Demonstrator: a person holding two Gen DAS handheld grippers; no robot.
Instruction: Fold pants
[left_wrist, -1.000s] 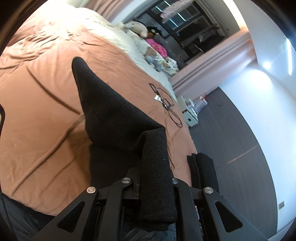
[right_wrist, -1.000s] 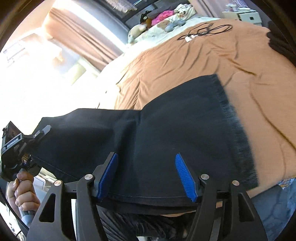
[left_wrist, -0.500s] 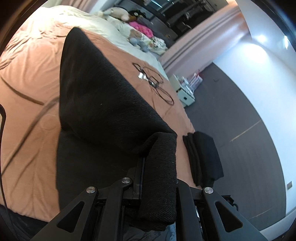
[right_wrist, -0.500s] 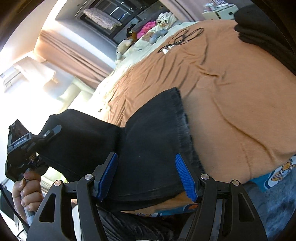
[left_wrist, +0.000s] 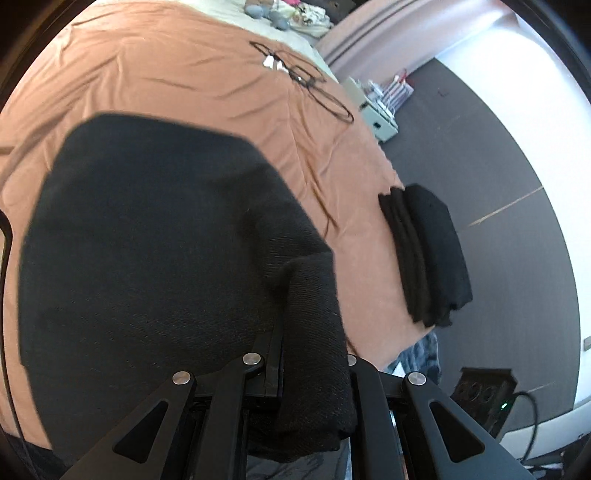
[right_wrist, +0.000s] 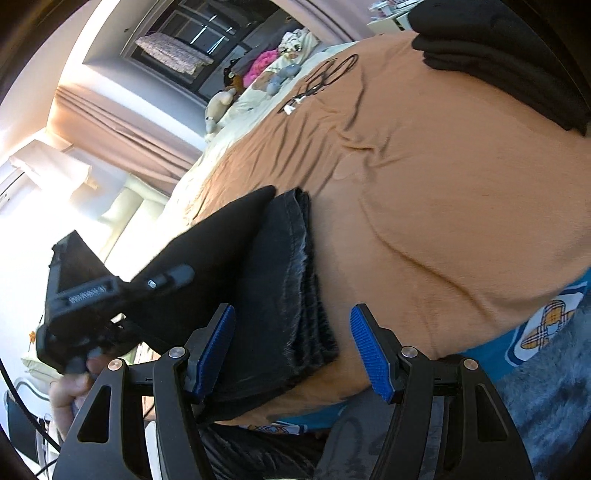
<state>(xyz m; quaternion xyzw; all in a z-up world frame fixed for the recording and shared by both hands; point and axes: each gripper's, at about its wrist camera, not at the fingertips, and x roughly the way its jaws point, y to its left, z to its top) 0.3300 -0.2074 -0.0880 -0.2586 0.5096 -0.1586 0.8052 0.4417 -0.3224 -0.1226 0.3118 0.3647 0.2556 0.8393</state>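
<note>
A person is folding a pair of black pants on a bed covered by an orange blanket. The left gripper is clamped narrow on a bunched end of the pants and is carrying that end over the part lying flat on the blanket, near the bed's foot. The right gripper is standing wide, its blue pads to either side of the frayed hem of the flat layer and pressing on nothing.

This looks like the fold-over step, about midway through the task: the lifted end seems due to be laid down so its edge meets the hem, then let go. That calls for a level lowering and a clean release, with the free gripper ready to pin or smooth the lower layer.

Beyond the pants, toward the head of the bed, a coiled black cable is lying on the blanket, with soft toys past it. A stack of folded dark clothes is sitting at the bed's edge beside the pants. Nothing is lying on the landing spot itself.
</note>
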